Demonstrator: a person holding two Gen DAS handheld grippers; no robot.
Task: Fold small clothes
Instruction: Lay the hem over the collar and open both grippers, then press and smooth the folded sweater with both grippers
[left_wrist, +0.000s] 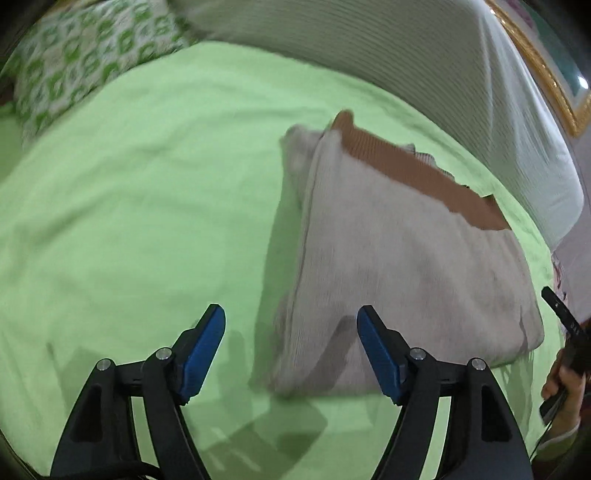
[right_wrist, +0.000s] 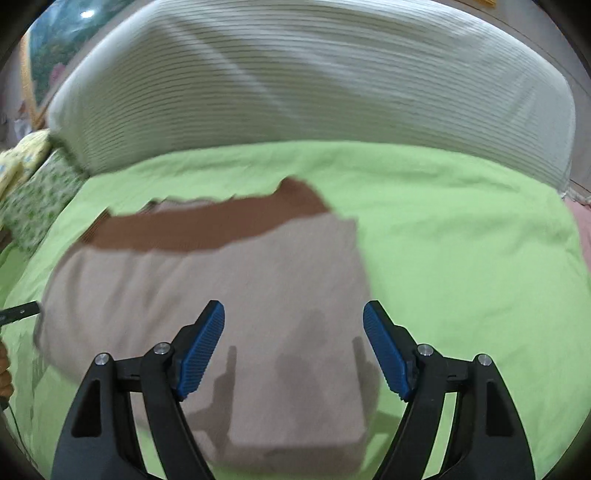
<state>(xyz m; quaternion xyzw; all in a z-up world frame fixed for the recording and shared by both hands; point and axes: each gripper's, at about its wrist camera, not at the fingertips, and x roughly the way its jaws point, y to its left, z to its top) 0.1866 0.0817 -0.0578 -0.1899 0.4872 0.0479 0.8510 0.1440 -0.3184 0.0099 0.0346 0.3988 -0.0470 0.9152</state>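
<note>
A bed (right_wrist: 461, 229) under a light green sheet; behind it a pale ribbed headboard (right_wrist: 295, 81). A gold-framed picture (left_wrist: 546, 81) hangs beyond; green-patterned pillow (left_wrist: 81, 55) at one side.

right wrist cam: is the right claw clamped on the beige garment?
No. The right claw stands open above the folded beige garment, blue pads apart with no cloth pinched.
</note>
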